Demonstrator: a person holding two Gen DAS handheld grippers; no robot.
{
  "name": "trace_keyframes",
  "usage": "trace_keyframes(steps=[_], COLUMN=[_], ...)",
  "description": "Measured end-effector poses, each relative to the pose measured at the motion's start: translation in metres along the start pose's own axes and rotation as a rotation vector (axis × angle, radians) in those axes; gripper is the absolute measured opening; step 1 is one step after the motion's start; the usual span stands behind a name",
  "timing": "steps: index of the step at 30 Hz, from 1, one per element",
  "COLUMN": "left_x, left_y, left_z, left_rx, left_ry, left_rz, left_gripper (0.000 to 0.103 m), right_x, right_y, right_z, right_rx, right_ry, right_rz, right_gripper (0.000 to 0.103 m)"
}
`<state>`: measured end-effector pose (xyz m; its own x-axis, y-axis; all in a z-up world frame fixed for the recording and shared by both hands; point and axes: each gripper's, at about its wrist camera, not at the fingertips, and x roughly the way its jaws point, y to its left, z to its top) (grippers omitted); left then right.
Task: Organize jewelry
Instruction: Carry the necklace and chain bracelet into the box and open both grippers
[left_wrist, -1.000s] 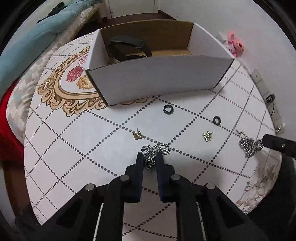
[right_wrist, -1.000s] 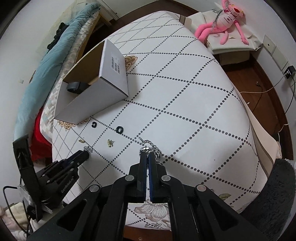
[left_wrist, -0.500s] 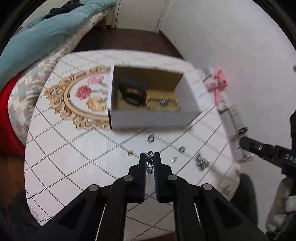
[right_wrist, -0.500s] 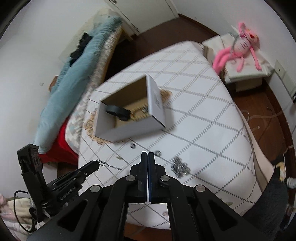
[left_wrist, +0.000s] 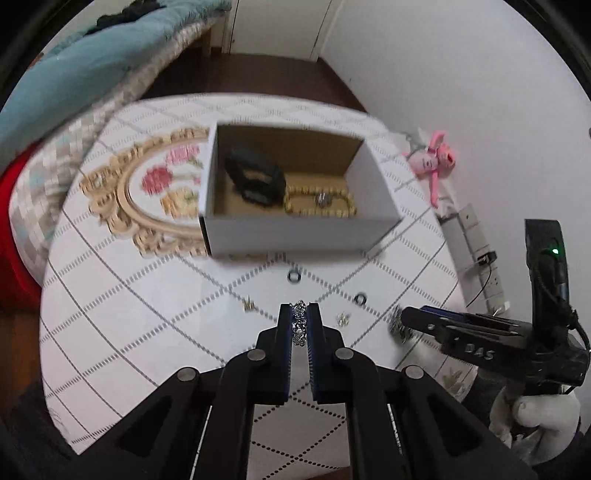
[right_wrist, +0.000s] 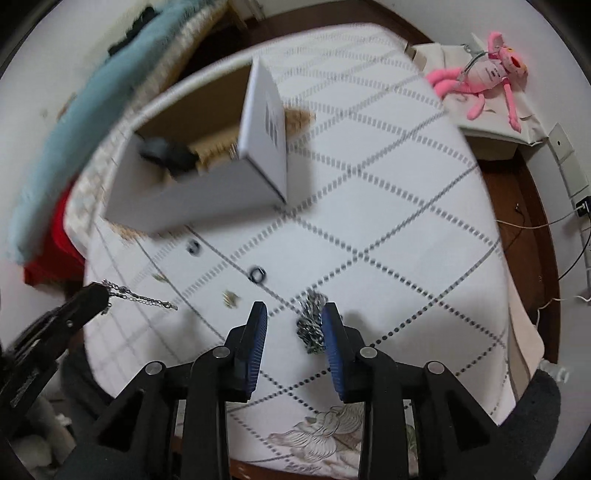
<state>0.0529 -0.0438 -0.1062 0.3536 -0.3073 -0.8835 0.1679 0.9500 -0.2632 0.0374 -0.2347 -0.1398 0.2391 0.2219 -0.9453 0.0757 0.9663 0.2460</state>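
My left gripper (left_wrist: 299, 312) is shut on a thin silver chain (left_wrist: 298, 325) and holds it above the table; in the right wrist view the chain (right_wrist: 140, 297) dangles from it. My right gripper (right_wrist: 293, 314) is open over a thicker silver chain (right_wrist: 310, 328) heaped on the table. An open white box (left_wrist: 295, 230) holds a black watch (left_wrist: 255, 179) and a beaded bracelet (left_wrist: 319, 203). Two black rings (left_wrist: 293, 276) (left_wrist: 360, 298) and two gold earrings (left_wrist: 249, 304) (left_wrist: 342, 319) lie on the tablecloth in front of the box.
The round table (right_wrist: 406, 221) has a white diamond-pattern cloth. A bed with a teal blanket (left_wrist: 74, 62) lies at the left. A pink plush toy (right_wrist: 487, 74) sits on a stand by the wall, with power sockets (left_wrist: 480, 254) nearby.
My left gripper has lifted the thin chain off the table. My right gripper let go of the thick chain, rose, and has now opened above it.
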Motion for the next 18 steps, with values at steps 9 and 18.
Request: trace_keyframes(steps=[9, 18], left_x=[0.0, -0.05], left_y=[-0.003, -0.021], left_z=[-0.009, 0.038], left_rx=[-0.008, 0.007], left_ry=[0.025, -0.078], left_rz=[-0.022, -0.141], left_gripper=[0.005, 0.005], right_x=[-0.005, -0.1], right_y=[-0.015, 0.013], right_z=[-0.013, 0.017], right_rx=[0.081, 0.045], right_ry=[-0.055, -0.209], right_rz=[0.077, 0.243], right_gripper=[0.013, 0.013])
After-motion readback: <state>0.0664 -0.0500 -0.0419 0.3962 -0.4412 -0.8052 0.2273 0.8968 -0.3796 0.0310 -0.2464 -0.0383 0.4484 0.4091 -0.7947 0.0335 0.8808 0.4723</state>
